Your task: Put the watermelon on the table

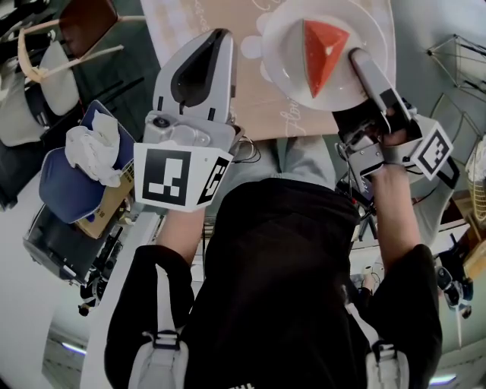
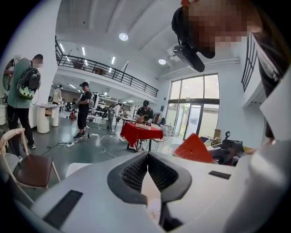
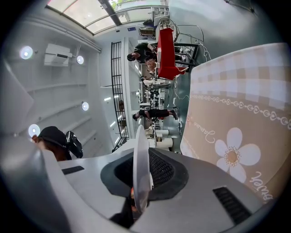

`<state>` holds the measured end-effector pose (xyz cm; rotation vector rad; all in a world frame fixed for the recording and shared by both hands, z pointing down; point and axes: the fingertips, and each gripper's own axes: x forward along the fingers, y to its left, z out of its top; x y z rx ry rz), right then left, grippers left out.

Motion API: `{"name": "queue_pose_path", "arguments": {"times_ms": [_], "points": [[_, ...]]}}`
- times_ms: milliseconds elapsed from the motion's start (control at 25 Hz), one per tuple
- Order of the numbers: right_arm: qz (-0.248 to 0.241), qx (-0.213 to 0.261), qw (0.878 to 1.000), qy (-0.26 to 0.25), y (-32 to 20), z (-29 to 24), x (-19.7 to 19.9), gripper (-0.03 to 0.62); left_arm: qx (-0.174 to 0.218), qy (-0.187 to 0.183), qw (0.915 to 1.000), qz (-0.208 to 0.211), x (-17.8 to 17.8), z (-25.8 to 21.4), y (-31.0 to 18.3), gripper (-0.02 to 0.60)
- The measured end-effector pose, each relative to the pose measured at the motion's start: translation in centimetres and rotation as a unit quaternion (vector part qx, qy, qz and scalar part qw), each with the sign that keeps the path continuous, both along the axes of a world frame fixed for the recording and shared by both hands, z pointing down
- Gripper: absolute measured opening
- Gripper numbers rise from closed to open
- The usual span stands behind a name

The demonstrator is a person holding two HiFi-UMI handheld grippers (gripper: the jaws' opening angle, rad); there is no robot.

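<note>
The fingers (image 3: pixel 166 170) of the right gripper (image 3: pixel 142 154) are pinching the thin rim of a white plate (image 3: pixel 141 132), one pad on each face. In the head view this grip sits on the plate's near right edge. The watermelon (image 1: pixel 323 49), a red wedge standing on its rind, sits at the middle of the plate (image 1: pixel 281 45). The plate hangs over the far part of the bench (image 1: pixel 190 15), which is covered by a beige flowered cloth (image 3: pixel 236 136), and it seems not yet to rest on it.

The left gripper (image 2: pixel 148 154) is to the left of the plate and apart from it. Its fingers (image 2: pixel 134 170) are pressed together at the tips with nothing between them.

The step in hand looks like the setting down. The plate is held by one edge only, so its far left side will want to sag. I would keep the wrist firm and the plate level so the wedge does not topple or slide. Lower it straight until the whole base lies flat on the cloth, and spread the fingers only then. Draw the gripper back along the rim line, to the near right, so it does not drag the plate. The left gripper should keep clear, or steady the far rim if the plate tilts
</note>
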<state>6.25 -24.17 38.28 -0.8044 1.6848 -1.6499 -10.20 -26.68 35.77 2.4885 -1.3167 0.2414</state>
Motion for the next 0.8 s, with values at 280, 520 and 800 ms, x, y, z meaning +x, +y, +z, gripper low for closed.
{"name": "queue_pose_path", "arguments": {"times_ms": [280, 520, 800], "points": [[-0.008, -0.003, 1.0, 0.0, -0.6, 2.1, -0.1, 0.031, -0.015, -0.003, 0.9999, -0.005, -0.5, 2.1, -0.4, 0.014], [-0.024, -0.004, 1.0, 0.017, -1.3, 4.4, -0.6, 0.031, -0.02, -0.008, 0.9997, -0.008, -1.0, 3.6, -1.6, 0.014], [-0.036, 0.005, 0.999, -0.008, -1.7, 6.2, -1.0, 0.031, -0.029, -0.014, 0.9995, -0.006, -1.1, 5.1, -1.9, 0.014]]}}
